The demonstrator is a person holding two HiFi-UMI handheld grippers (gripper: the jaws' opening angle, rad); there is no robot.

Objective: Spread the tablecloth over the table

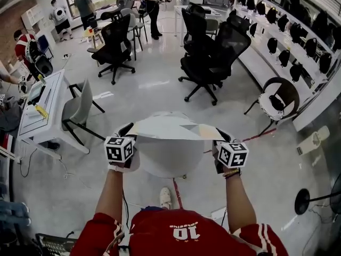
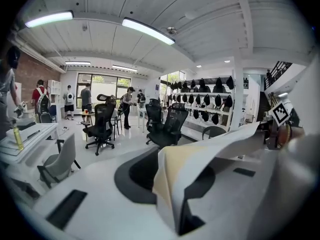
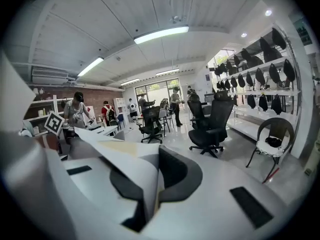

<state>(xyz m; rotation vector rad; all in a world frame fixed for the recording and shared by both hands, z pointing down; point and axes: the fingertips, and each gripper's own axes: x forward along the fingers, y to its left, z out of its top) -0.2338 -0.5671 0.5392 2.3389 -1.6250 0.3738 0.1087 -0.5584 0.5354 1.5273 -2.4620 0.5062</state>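
A person in a red jersey stands at the bottom of the head view, arms stretched forward, one claw in each hand, two in all. The left claw has its jaws slightly apart: a corner of the one white tablecloth lies between them, with a dark gap beside the cloth. The right claw is closed tight on the opposite corner. The tablecloth stretches between the two claws, partly folded so that a cream underside shows. It hangs over the far part of one round white tabletop; whether it touches cannot be told.

Beyond, on the pale floor, one grey chair stands at a rectangular white desk at left. One round-backed chair stands at right. Farther off, one black office chair stands alone, and a tight group of about three more stands to its right. At least four people stand at the far end.
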